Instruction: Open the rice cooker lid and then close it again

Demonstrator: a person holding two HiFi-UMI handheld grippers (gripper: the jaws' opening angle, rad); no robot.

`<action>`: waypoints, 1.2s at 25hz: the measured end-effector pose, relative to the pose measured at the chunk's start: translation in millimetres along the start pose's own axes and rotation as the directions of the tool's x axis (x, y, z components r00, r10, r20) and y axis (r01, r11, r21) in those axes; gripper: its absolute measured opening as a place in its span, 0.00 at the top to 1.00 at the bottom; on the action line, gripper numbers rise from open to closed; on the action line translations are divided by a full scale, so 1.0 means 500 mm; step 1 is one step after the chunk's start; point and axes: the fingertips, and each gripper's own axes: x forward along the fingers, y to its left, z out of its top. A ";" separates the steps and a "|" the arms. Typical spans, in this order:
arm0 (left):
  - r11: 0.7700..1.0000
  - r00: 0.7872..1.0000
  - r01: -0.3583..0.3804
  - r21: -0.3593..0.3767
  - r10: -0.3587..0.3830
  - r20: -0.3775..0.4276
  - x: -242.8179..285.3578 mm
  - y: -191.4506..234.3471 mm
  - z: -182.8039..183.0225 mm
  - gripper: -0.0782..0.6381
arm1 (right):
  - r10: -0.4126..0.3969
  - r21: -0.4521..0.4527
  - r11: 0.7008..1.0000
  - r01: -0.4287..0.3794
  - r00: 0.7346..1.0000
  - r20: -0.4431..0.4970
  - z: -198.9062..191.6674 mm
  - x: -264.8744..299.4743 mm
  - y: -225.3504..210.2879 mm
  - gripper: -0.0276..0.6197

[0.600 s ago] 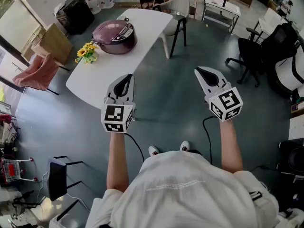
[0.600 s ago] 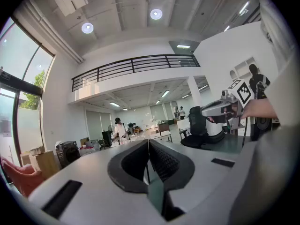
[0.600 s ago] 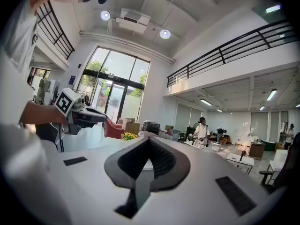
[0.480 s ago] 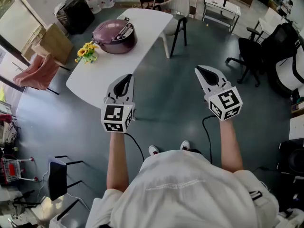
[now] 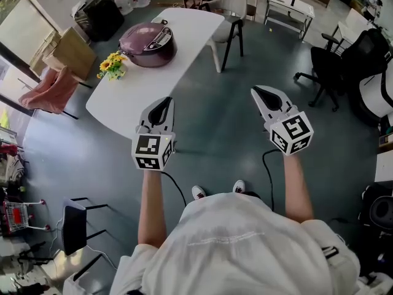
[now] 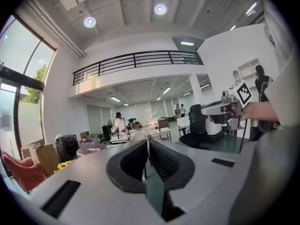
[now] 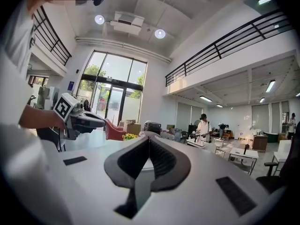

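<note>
Head view: the purple rice cooker (image 5: 147, 43), lid down, is seen at the far end of the white table (image 5: 153, 94) beside the yellow flowers (image 5: 111, 66), well apart from the left gripper (image 5: 163, 105) and right gripper (image 5: 260, 93), both held out in front of the person. Left gripper view: its jaws are pressed together with nothing between them, and the cooker is glimpsed low at left. Right gripper view: its jaws are likewise closed on nothing.
</note>
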 end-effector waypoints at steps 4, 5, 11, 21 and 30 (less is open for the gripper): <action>1.000 1.000 0.007 0.001 -0.007 -0.021 0.014 -0.020 -0.009 0.79 | 0.016 -0.014 1.000 -0.016 1.000 0.000 -0.011 -0.003 -0.015 0.78; 1.000 1.000 0.008 0.003 -0.008 -0.023 0.017 -0.025 -0.009 0.73 | 0.024 -0.019 1.000 -0.025 1.000 -0.009 -0.015 -0.002 -0.019 0.70; 1.000 1.000 0.008 -0.021 -0.007 0.017 0.030 -0.050 0.009 0.60 | 0.099 -0.024 0.995 -0.099 0.995 -0.023 -0.027 0.008 -0.030 0.53; 0.996 0.996 -0.073 -0.040 0.071 -0.046 0.069 -0.130 -0.010 0.60 | 0.145 -0.015 0.989 -0.146 0.988 -0.052 -0.076 -0.014 -0.125 0.55; 0.989 0.989 -0.123 -0.079 0.116 -0.092 0.080 -0.160 -0.022 0.60 | 0.168 0.017 0.986 -0.168 0.986 -0.010 -0.077 -0.026 -0.180 0.56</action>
